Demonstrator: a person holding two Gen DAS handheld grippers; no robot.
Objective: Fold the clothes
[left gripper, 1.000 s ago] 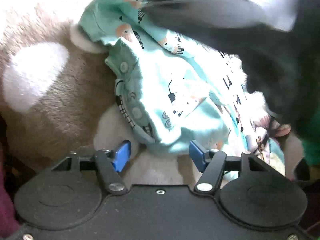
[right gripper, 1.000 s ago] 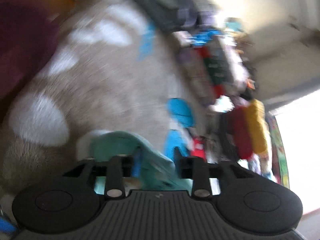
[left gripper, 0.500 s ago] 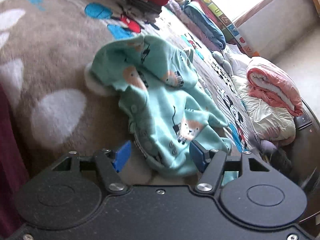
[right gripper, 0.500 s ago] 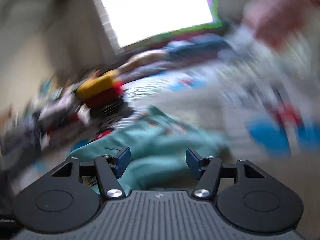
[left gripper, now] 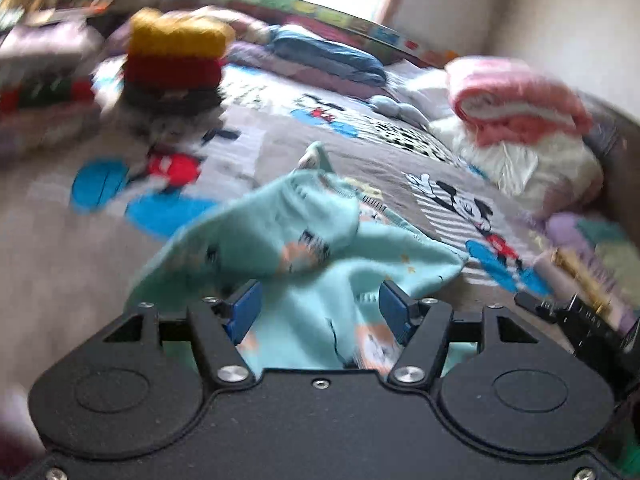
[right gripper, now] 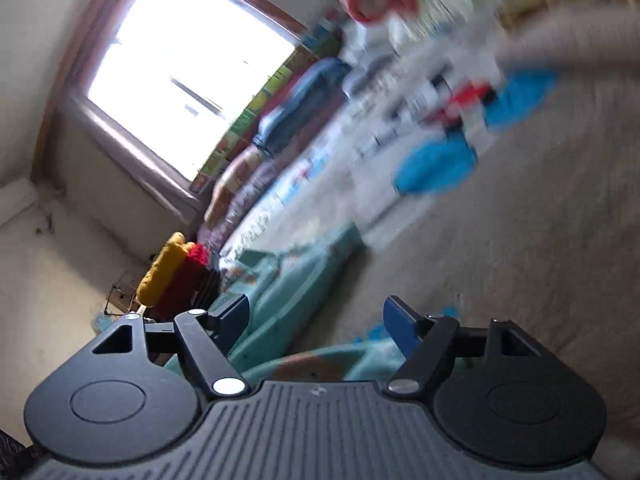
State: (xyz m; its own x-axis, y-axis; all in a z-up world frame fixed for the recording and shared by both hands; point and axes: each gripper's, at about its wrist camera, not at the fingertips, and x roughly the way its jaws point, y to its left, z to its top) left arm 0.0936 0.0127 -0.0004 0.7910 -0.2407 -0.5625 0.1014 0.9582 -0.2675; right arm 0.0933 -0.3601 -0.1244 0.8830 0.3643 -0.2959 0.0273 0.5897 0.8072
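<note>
A crumpled mint-green child's garment [left gripper: 304, 248] with small printed animals lies on a brown cartoon-print blanket [left gripper: 60, 264]. My left gripper [left gripper: 320, 308] is open, its blue pads on either side of the garment's near edge, not closed on it. In the right wrist view the same garment [right gripper: 280, 292] lies just beyond my right gripper [right gripper: 316, 316], which is open and tilted, with cloth under and between the fingers. The right gripper's black body [left gripper: 580, 320] shows at the right edge of the left wrist view.
A stack of folded yellow, red and dark clothes [left gripper: 172, 64] stands at the back left. A rolled pink blanket on white bedding [left gripper: 516, 100] sits at the back right. Folded blue and purple items [left gripper: 328, 56] line the wall under a bright window [right gripper: 188, 68].
Both grippers have swung and tilted, blurring the views. The left gripper has come lower and closer over the garment. The right gripper, shut on cloth a second ago, now stands open.
</note>
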